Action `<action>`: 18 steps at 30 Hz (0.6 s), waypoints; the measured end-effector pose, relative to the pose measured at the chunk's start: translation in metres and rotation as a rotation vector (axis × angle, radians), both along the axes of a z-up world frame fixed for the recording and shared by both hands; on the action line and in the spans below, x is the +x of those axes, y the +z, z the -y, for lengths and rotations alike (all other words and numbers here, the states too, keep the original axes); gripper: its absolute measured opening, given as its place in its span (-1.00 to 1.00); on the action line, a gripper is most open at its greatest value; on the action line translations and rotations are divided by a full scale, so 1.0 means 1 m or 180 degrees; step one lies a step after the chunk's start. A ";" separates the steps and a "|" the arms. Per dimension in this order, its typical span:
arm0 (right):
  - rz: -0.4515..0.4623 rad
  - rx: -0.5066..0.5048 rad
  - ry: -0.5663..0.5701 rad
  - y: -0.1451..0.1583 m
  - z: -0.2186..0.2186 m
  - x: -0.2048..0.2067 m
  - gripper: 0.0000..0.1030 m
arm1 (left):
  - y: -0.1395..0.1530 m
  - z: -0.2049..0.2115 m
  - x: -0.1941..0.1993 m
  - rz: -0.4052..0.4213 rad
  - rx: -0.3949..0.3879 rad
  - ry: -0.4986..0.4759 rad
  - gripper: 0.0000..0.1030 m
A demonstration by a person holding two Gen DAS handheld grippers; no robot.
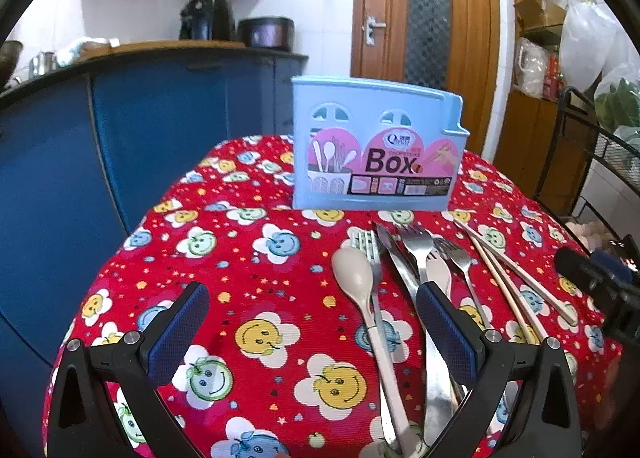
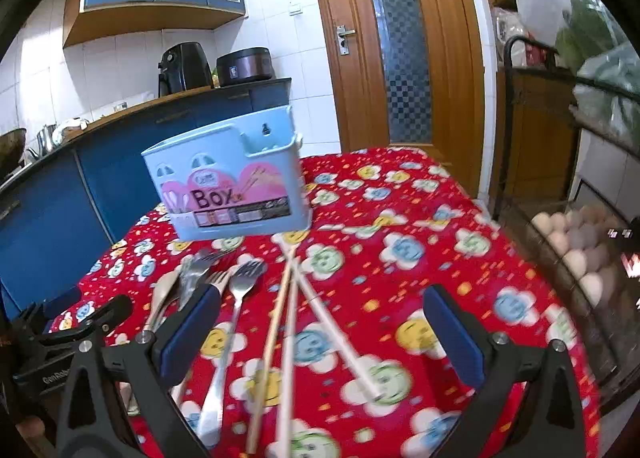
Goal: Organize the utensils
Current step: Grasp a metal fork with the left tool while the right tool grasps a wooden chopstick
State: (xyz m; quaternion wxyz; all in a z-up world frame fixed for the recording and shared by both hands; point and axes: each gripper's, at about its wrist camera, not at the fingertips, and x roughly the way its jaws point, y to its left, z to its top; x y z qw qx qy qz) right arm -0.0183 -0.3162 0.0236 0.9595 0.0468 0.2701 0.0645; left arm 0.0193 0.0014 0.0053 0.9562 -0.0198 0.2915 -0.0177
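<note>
Steel and cream utensils: forks (image 1: 420, 250), knife (image 1: 394, 258), spoon (image 1: 354, 272) and chopsticks (image 2: 280, 322), lying loose on the red smiley tablecloth (image 1: 256, 282), just in front of the blue utensil box (image 1: 376, 146). Left gripper (image 1: 312, 330): jaws wide, empty, over bare cloth beside the spoon. Right gripper (image 2: 320, 330): jaws wide, empty, straddling the chopsticks. Advised: lift one item singly, since the handles overlap. Surroundings: egg tray (image 2: 576, 246) right, counter behind; nothing blocks the box.
</note>
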 end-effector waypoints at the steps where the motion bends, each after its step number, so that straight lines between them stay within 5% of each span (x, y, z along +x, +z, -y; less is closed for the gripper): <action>1: -0.0020 -0.0036 0.0014 0.003 0.004 0.002 1.00 | 0.001 0.001 0.002 -0.0053 -0.0025 -0.0042 0.99; 5: -0.0153 -0.0151 0.0069 0.007 0.014 0.013 0.94 | 0.002 0.008 0.008 -0.0166 -0.0045 -0.0173 0.99; 7: -0.0265 -0.0227 0.0173 0.006 0.015 0.020 0.75 | 0.004 0.014 0.013 -0.0204 0.0000 -0.0223 0.98; 18: -0.0603 -0.0519 0.0637 -0.011 -0.005 0.049 0.07 | -0.001 0.034 0.045 -0.0678 -0.0163 -0.0457 0.00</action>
